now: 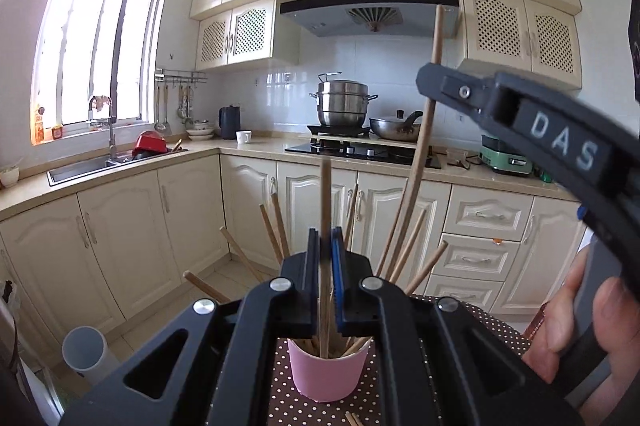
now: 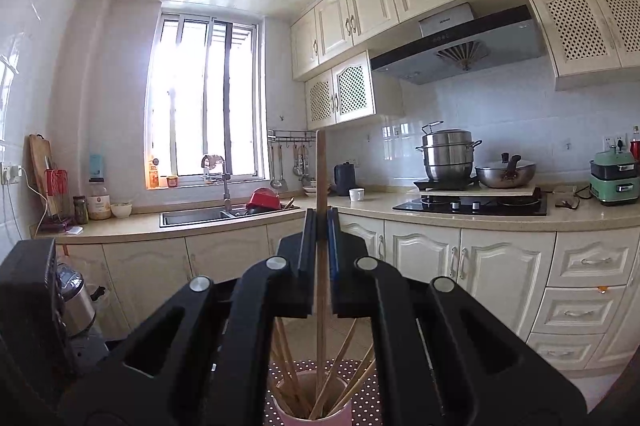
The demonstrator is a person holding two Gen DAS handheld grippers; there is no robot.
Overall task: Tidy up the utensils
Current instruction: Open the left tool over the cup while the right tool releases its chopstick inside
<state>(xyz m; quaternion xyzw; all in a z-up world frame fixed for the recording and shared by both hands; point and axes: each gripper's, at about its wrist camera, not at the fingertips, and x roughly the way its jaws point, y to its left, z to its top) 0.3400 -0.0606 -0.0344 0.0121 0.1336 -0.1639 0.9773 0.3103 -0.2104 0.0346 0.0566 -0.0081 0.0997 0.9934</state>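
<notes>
Cream kitchen cabinets behind us, we work over a dotted tablecloth (image 1: 400,382) where the pink cup (image 1: 327,372) already bristles with chopsticks. Our left gripper (image 1: 326,246) stands nearly closed around one chopstick (image 1: 325,210), its pads perhaps easing off; our right gripper (image 2: 321,226) pinches another chopstick (image 2: 320,170) (both upright above the cup). Next, we judge: lower and release.
</notes>
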